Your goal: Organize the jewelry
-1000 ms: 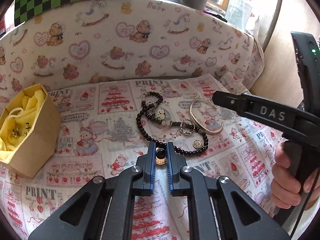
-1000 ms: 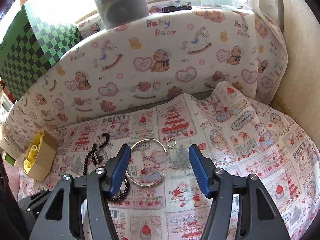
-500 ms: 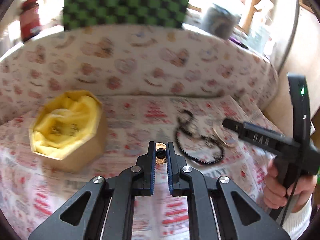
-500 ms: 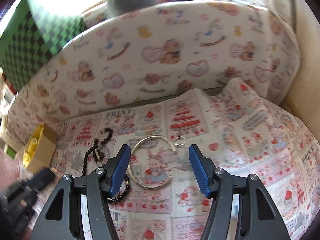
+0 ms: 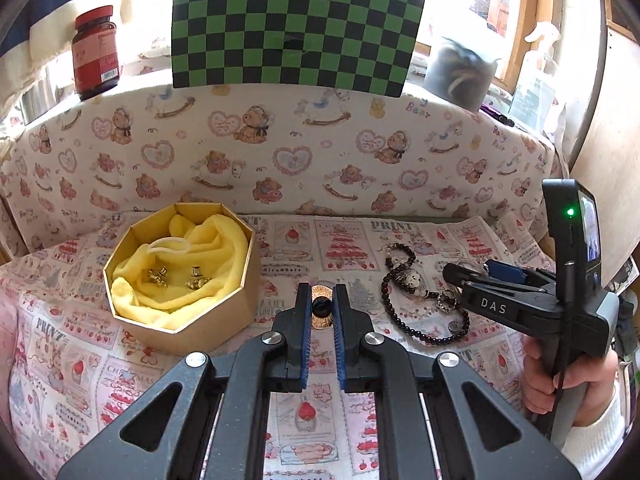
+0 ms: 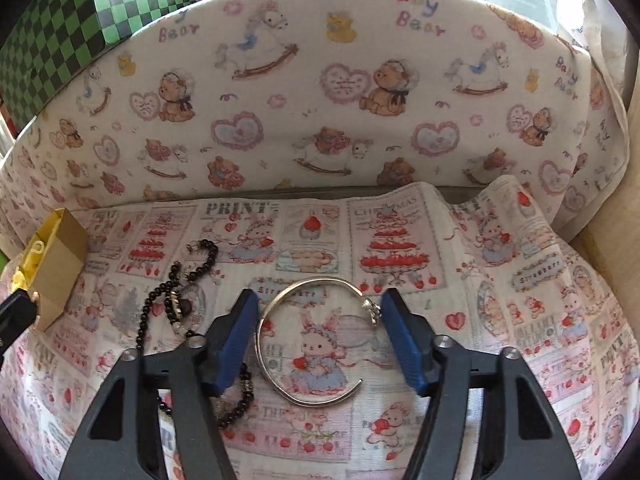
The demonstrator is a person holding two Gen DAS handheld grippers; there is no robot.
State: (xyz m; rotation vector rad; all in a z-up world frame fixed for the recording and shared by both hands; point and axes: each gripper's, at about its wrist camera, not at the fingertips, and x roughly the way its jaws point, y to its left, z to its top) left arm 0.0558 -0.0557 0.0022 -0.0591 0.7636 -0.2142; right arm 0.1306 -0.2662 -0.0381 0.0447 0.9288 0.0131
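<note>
Beside box (image 5: 176, 280) rim, left tongs (image 5: 321, 306) pinching brooch (image 5: 321, 307)

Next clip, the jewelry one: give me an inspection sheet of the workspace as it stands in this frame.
Surface: printed cloth over a padded bench, teddy-bear backrest behind.
Job's things: octagonal box with yellow lining, gold earrings inside; black bead bracelet; silver bangle lying flat; small round gold piece.
Clutter: nothing seen on the cloth.
Grippers: left claw shut on the gold piece, beside the box; right claw open, straddling the bangle, contact not clear.
Cables: thin black lead along the right handle.
Surroundings: green checked board, red jar, grey mug on the ledge.
</note>
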